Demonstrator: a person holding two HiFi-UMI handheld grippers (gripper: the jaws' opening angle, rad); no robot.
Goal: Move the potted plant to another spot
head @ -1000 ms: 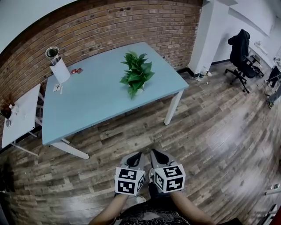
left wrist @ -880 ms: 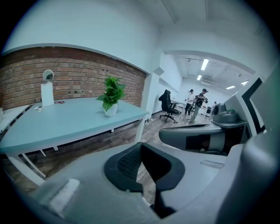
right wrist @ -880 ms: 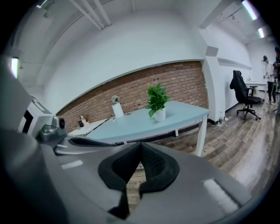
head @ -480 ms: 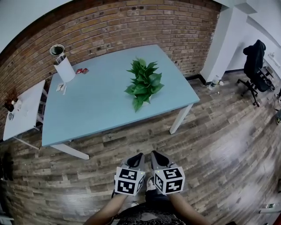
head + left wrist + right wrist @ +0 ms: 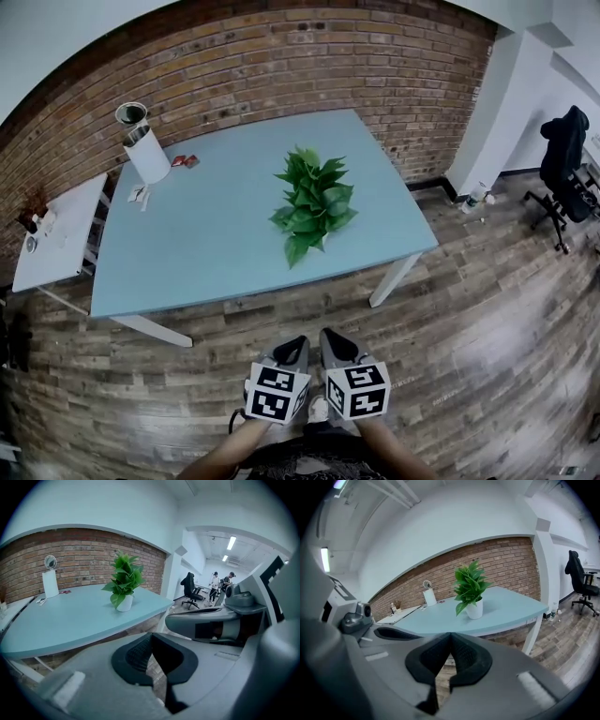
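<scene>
left tool [image 5: 292,343]: clenched, pads pressed together, nothing between them. Held over the wood floor [image 5: 469,356], short of the surface's near edge.
right tool [image 5: 330,336]: clenched as well, empty. Just beside the left tool, at its 3 o'clock, both pointing toward 12.
potted plant [image 5: 312,202]: upright in a white pot [image 5: 475,609] on the surface, leafy and green. At 12 o'clock from both tools and well apart from them. It sits in the surface's 3 o'clock half, nearer the near edge than the wall. Untouched.
surface [image 5: 206,234]: light blue top, white legs, far long side along the brick wall [image 5: 281,56].
white cylinder [image 5: 147,155]: upright at the surface's 10 o'clock corner, round dark-rimmed top, well apart from the plant.
red items [image 5: 185,161]: small, flat on the surface just beside the cylinder, at its 3 o'clock. Too small to identify.
side table [image 5: 61,234]: white, beside the surface's 9 o'clock end, small clutter on it.
office chair [image 5: 567,150]: black, at 2 o'clock in the head view, well apart from the surface.
people [image 5: 215,579]: two standing far off beyond the chair, seen from the left tool view.
</scene>
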